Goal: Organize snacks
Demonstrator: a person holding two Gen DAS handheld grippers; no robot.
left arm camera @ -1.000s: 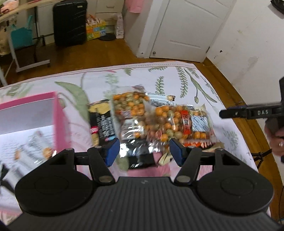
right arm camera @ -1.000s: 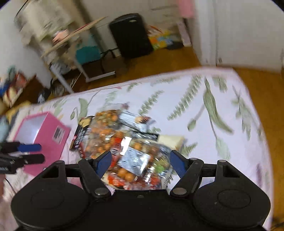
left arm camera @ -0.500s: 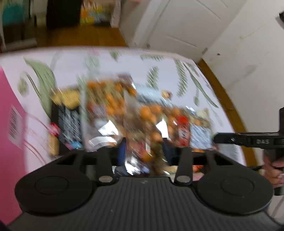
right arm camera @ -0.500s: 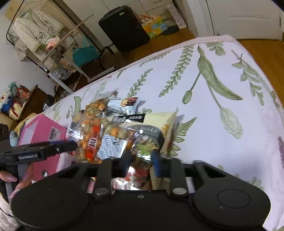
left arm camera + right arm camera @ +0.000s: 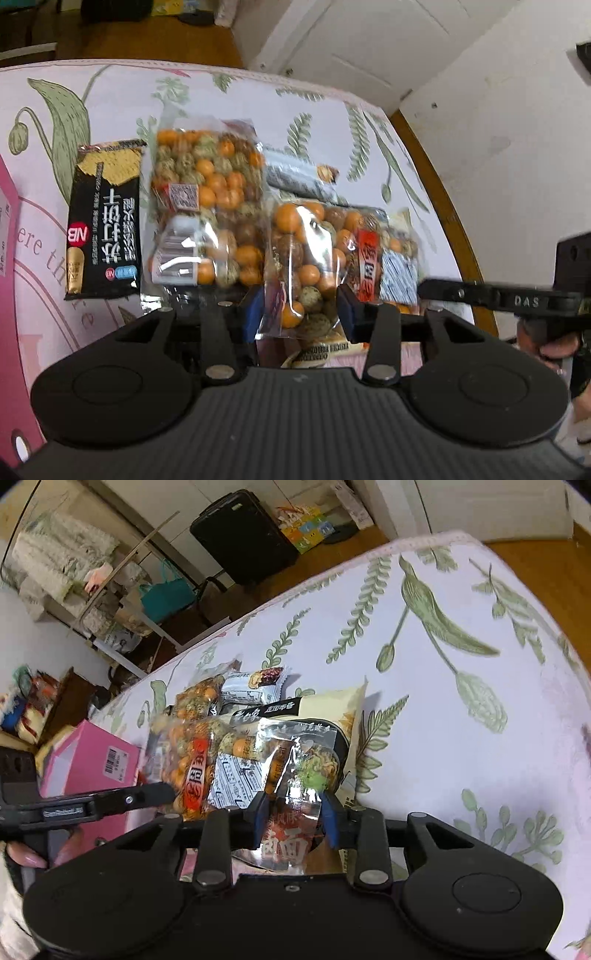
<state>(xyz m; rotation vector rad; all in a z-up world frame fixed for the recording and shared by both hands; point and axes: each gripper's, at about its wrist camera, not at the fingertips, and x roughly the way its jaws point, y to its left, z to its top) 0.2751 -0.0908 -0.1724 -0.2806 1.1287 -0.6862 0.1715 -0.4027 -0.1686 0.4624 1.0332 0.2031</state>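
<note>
Floral bedsheet (image 5: 461, 709) bears the snack pile. Left gripper (image 5: 301, 308) is pinched on a clear bag of coated nuts (image 5: 310, 258), right gripper (image 5: 293, 812) on a foil noodle packet (image 5: 291, 771) — both gripped at near edges, presumably for transfer to the pink box (image 5: 88, 760) at left.

Soft even daylight, glare on the clear snack bags (image 5: 310, 258), slight motion blur, heavy fisheye bending toward the frame edges, dark corners

3 clear nut bags (image 5: 207, 206), 1 black cracker pkt (image 5: 105, 225), 1 pink box (image 5: 88, 764), 2 grippers (image 5: 299, 314).
</note>
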